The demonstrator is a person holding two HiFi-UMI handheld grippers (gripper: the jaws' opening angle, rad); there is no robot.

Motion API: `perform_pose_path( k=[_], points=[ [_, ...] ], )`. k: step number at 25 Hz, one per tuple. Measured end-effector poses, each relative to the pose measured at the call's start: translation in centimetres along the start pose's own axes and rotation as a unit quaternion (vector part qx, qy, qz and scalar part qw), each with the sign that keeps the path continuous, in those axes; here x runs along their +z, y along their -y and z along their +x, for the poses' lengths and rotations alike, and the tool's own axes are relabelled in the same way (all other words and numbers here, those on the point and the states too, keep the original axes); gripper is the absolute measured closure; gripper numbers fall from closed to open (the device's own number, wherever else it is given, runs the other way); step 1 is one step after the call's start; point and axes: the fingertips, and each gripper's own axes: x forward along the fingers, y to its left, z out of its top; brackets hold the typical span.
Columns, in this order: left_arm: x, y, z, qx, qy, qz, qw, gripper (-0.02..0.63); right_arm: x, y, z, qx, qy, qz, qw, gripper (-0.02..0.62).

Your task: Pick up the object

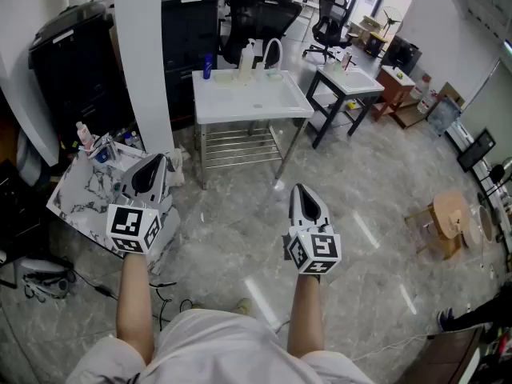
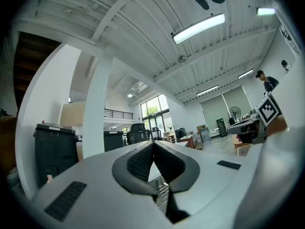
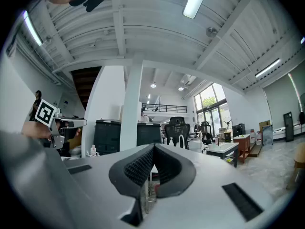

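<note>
Jaws of left tool and right tool meet, empty. Likely object, a bottle on the far tabletop, looks light, rigid; grip mid-body.

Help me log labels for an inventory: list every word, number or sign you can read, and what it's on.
No readable words or numbers.
Cube on left tool: black-and-white square marker, no letters.
Cube on right tool: same.
Label on blue bottle, white table: too small to read.

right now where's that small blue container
In the head view, the small blue container stands at the far left corner of the white table, just left of the white bottles.
</note>
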Motion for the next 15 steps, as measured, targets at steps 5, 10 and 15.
perform_pose_path(
  k=[5,10,15],
  points=[
    [0.0,0.5,-0.3,-0.003,-0.003,-0.003,1.0000,0.588,-0.1,0.0,-0.6,-0.002,-0.003,0.002,1.000,0.591],
    [0.0,0.8,-0.7,-0.003,-0.002,-0.002,1.0000,0.588,-0.2,-0.3,-0.7,0.000,-0.003,0.002,1.000,0.591],
    [-0.1,0.5,-1.0,0.001,-0.007,-0.001,1.0000,0.588,0.0,-1.1,-0.6,0.009,0.001,0.007,1.000,0.591]
  ],
)
